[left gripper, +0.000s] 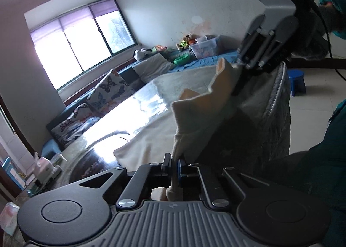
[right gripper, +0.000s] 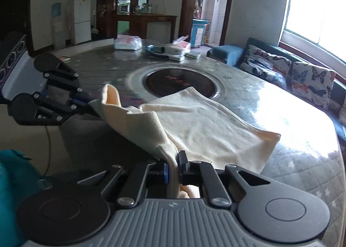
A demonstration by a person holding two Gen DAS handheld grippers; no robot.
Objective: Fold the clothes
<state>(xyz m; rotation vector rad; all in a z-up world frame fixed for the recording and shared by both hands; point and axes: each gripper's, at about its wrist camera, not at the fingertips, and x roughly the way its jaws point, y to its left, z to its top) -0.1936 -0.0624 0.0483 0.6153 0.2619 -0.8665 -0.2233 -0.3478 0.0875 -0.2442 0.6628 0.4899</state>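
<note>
Cream terry cloth (right gripper: pixel 207 123), a soft towel-like piece, lies partly on the quilted table (right gripper: pixel 302 160) with its near edge lifted clear. My left gripper (left gripper: pixel 174 161) is clamped tight on one near corner, cloth bunched between the pads. My right gripper (right gripper: pixel 173 166) is pinched on the other near corner, a fold trailing back through the jaws. Far edge rests by the dark round inset (right gripper: pixel 179 82) at the table's centre.

Judgement on the step: carry both corners forward together, level and evenly spaced, keeping the edge between them taut, and lay them squarely on the far corners. Uneven height would skew the fold; the bunched left corner may need smoothing after release.

Writing: red characters on the inset are too blurred to read. No brand is legible elsewhere.
</note>
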